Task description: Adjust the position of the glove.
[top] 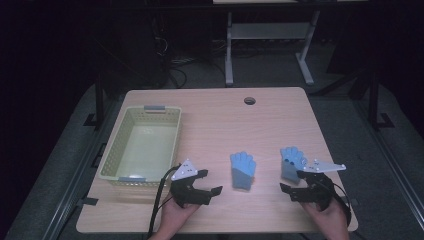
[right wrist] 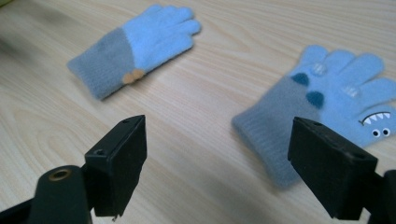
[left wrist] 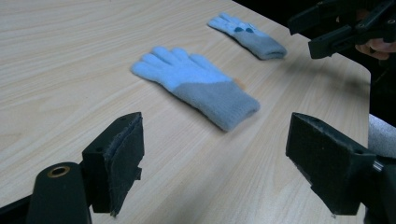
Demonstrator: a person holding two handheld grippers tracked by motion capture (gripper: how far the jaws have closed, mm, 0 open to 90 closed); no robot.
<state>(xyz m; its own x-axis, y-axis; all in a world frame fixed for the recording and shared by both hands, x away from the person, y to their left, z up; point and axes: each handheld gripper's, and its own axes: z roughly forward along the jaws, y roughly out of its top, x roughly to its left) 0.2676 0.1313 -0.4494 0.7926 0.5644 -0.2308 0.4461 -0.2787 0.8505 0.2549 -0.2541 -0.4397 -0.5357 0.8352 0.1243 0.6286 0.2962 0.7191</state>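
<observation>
Dim room w/ dark bkgd, lit table (top: 215, 120), soft shadows, slight edge blur.

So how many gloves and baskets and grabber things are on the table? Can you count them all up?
Blue and grey knit gloves: 2, a plain one and one with a monster face
Pale yellow plastic basket: 1
Hand-held grippers: 2, the left hand-held gripper and the right hand-held gripper, both open
Total: 5

Pale yellow basket (top: 116, 150) at table's (top: 210, 120) left, round cable hole (top: 249, 101)
</observation>
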